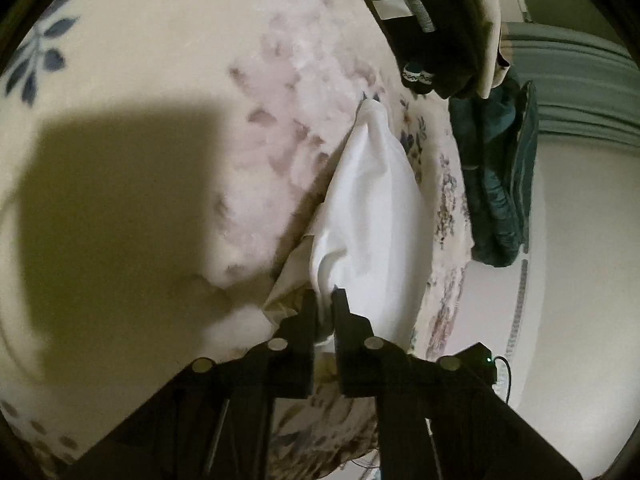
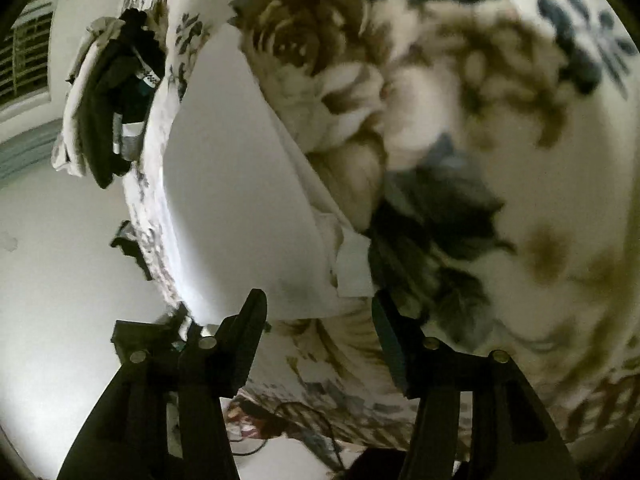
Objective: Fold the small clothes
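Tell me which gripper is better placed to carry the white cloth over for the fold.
Probably the left gripper: its fingers already pinch the white cloth. The right gripper is open and holds nothing.

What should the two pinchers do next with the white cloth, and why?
Probably the right gripper should close on the near edge of the white cloth. Its jaws are wide open around that edge, gripping nothing, while the left gripper is already pinched on the cloth. With both holding, the cloth could be folded over the floral blanket.
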A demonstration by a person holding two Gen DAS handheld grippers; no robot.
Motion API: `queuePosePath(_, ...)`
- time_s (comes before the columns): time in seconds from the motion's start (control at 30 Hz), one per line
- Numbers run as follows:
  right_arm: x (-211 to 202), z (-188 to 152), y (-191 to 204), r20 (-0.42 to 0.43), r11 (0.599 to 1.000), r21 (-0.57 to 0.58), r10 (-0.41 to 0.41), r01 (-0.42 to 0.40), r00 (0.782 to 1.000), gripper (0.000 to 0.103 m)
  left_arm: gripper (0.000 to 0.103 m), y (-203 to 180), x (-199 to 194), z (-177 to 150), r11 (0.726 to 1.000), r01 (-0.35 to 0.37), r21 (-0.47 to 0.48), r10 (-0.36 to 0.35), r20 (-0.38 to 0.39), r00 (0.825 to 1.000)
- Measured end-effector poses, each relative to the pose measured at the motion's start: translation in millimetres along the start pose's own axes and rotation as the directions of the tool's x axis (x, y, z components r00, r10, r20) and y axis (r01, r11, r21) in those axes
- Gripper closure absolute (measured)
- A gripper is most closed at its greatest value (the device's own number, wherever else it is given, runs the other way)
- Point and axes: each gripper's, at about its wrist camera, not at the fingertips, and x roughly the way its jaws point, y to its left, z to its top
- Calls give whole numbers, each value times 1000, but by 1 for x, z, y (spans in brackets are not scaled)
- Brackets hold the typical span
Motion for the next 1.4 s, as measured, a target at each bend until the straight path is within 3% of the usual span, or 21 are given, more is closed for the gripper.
queuePosePath(0.03, 0, -1, 0, 15, 1000, -2, -9, 9, 1000, 94, 98, -2, -1, 1, 1000, -16, 10, 16, 7, 1000)
queuePosePath(0.23, -8, -7, -3, 49, 998, 23, -52, 51, 997, 95, 99, 23, -18, 15, 993, -119, -3, 119, 19, 993)
queuePosePath(0.3, -10, -3, -2, 33, 998, 14, -65, 65, 997, 94, 97, 27, -25, 19, 993, -117, 12, 117, 6, 993)
queuePosePath(0.37, -12, 2, 1, 12, 997, 15, -76, 76, 997, 87, 93, 23, -28, 25, 991, -132, 32, 132, -14, 991)
queuePosePath(0.43, -21, 8, -1, 22, 998, 29, -51, 51, 998, 53, 61, 17, -23, 34, 995, -93, 43, 95, -35, 995)
queuePosePath(0.47, -27, 12, 1, 51, 999, 27, -27, 26, 998, 44, 38, 13, -21, 38, 996, -72, 51, 74, -35, 997)
queuePosePath(0.5, -30, 16, 1, 65, 1000, 24, -13, 12, 998, 34, 37, 8, -16, 44, 997, -40, 60, 42, -34, 999)
queuePosePath(0.63, -15, 46, -4, 21, 995, 33, 92, -93, 996, 32, 37, -8, 24, 67, 994, 68, 82, -60, -105, 993)
queuePosePath(0.73, 15, 70, -6, -40, 985, 44, 169, -168, 985, 32, 37, -21, 64, 76, 987, 127, 96, -107, -197, 975)
queuePosePath(0.87, 50, 87, 6, -118, 967, 36, 254, -252, 960, 31, 37, -37, 102, 77, 977, 138, 160, -88, -287, 954)
queuePosePath(0.97, 65, 89, 19, -148, 963, 26, 270, -269, 952, 31, 37, -40, 107, 76, 977, 142, 161, -91, -290, 953)
queuePosePath(1.0, 66, 88, 22, -148, 963, 17, 270, -271, 951, 33, 39, -42, 105, 75, 976, 144, 164, -93, -284, 954)
queuePosePath(1.03, 66, 87, 26, -150, 963, 0, 267, -270, 952, 44, 39, -44, 104, 74, 974, 147, 172, -95, -278, 956)
queuePosePath(1.07, 67, 85, 29, -150, 963, -12, 266, -271, 952, 54, 52, -48, 103, 72, 971, 153, 182, -100, -270, 958)
queuePosePath(1.1, 66, 82, 32, -149, 961, -25, 267, -274, 952, 71, 79, -52, 102, 70, 970, 141, 198, -85, -265, 960)
queuePosePath(1.13, 64, 80, 35, -143, 962, -38, 264, -272, 954, 82, 84, -56, 100, 69, 968, 133, 210, -76, -260, 963)
queuePosePath(1.23, 53, 74, 50, -107, 963, -80, 247, -256, 963, 89, 87, -67, 89, 66, 963, 107, 246, -49, -230, 972)
queuePosePath(1.4, 26, 63, 83, -98, 955, -122, 261, -272, 960, 90, 88, -97, 58, 68, 957, 79, 280, -24, -197, 980)
